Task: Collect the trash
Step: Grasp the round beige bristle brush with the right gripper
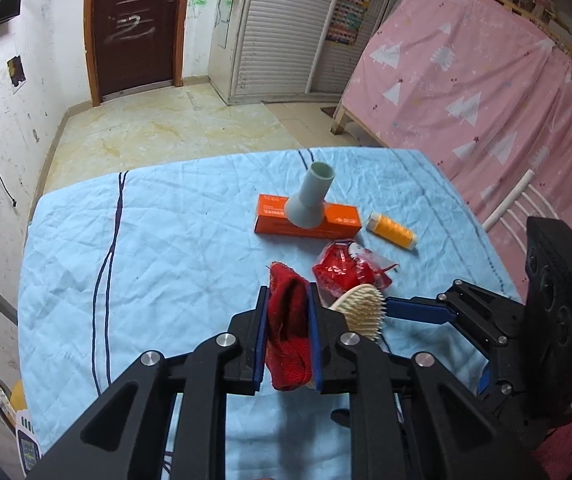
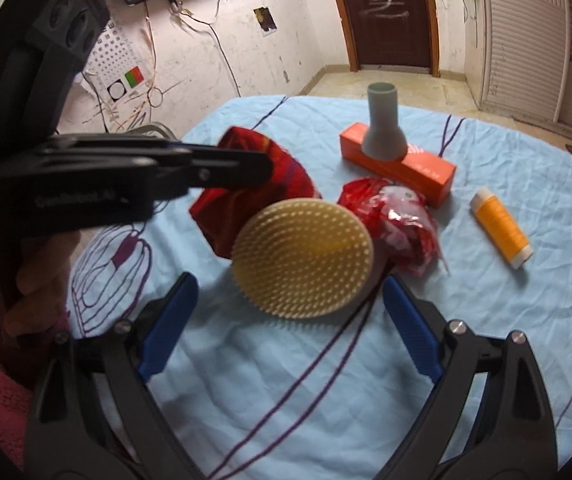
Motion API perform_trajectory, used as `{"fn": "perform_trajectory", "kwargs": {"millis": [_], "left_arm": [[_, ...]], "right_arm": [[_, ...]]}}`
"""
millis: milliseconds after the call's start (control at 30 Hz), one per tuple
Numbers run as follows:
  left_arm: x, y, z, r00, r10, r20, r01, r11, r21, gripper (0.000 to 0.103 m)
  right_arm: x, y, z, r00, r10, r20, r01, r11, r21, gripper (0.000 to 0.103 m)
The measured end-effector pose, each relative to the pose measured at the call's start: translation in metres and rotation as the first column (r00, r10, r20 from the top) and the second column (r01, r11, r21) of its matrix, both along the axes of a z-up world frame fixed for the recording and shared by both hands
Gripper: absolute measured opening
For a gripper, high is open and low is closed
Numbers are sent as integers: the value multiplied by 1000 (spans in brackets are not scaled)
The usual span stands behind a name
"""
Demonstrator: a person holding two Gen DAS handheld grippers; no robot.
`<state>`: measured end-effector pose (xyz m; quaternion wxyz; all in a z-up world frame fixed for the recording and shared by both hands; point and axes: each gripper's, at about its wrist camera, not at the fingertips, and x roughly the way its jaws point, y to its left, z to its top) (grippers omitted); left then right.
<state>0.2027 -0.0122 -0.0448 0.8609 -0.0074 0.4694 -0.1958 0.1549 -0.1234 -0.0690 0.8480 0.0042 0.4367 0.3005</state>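
Left hand-held gripper (image 1: pixel 287 344): clenched on red cloth (image 1: pixel 287 336), above tabletop (image 1: pixel 146 240). Right hand-held gripper (image 2: pixel 289 328): jaws spread wide, empty, just short of brush (image 2: pixel 301 256). Red wrapper (image 2: pixel 393 224) lies beside brush, near orange box (image 2: pixel 425 168).

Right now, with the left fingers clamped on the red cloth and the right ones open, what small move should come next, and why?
Probably ease the right gripper forward so its open fingers straddle the round brush. The brush lies just ahead of it, untouched, while the left gripper already grips the red cloth, so that hand is busy.
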Motion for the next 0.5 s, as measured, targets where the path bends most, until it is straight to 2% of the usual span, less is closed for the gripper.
{"fn": "perform_trajectory", "kwargs": {"millis": [100,133,200,333,433,500], "left_arm": [[0,-3,-7,1000,-11,-5,11,1000,26,8],[0,-3,-8,1000,-10,-5,10,1000,28,6],[2,0,-13,1000,-1,-23,2,1000,14,5],[9,13,-23,998,48,-49,-47,999,12,4],[13,20,-31,995,70,-68,-69,998,13,3],[13,22,-34,994,81,-70,-80,997,17,3]], "right_arm": [[5,2,-2,1000,-6,-12,6,1000,8,89],[7,2,-4,1000,-11,-22,11,1000,15,85],[11,2,-7,999,-23,-40,24,999,31,73],[13,3,-7,998,-35,-49,38,998,47,38],[9,7,-5,999,-23,-37,26,998,62,22],[7,9,1,1000,-16,-26,19,995,95,15]]}}
